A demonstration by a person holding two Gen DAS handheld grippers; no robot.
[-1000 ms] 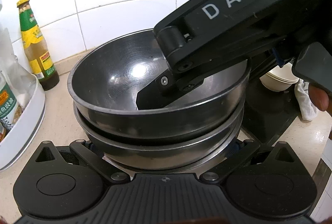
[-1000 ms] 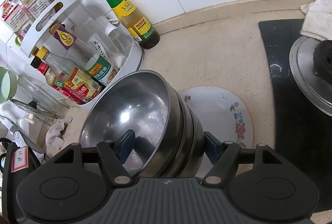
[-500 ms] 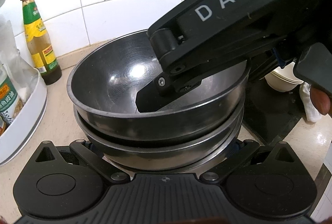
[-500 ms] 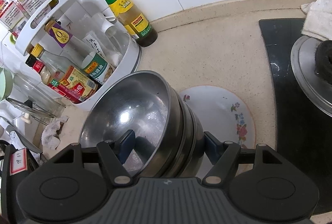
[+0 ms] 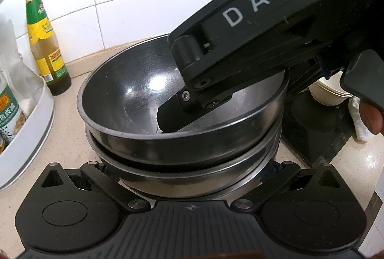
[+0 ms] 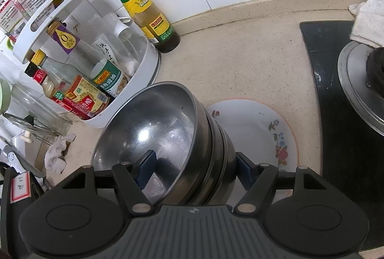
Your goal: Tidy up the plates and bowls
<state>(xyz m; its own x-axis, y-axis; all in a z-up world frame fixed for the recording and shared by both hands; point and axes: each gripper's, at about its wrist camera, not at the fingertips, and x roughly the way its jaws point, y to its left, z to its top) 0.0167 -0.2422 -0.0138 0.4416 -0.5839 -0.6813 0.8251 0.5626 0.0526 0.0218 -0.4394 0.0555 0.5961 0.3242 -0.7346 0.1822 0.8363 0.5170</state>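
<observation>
Nested stack of round stainless-steel bowls (image 6: 168, 139), three or so, is held tilted just above the beige speckled countertop (image 6: 240, 55), over the near edge of a white floral-rimmed ceramic plate (image 6: 276, 131). Right gripper (image 6: 192, 167) pinches the stack wall: one blue-padded finger inside the top bowl, the other outside against the lower bowls, jaws closed down to the wall thickness, likely so all bowls move as one. Left gripper (image 5: 189, 172) sits low on the stack's opposite side, fingers spread either side of the bottom bowl; fingertips are hidden under it, so cannot tell if it is clamping or just cradling. Probably a support against tipping. White round condiment rack with bottles (image 6: 134, 81) is just beside the stack; a green-labelled sauce bottle with yellow cap (image 6: 144, 11) stands at the tiled wall; black glass cooktop (image 6: 336, 91) with steel pot lid (image 6: 357, 83) lies well apart.
</observation>
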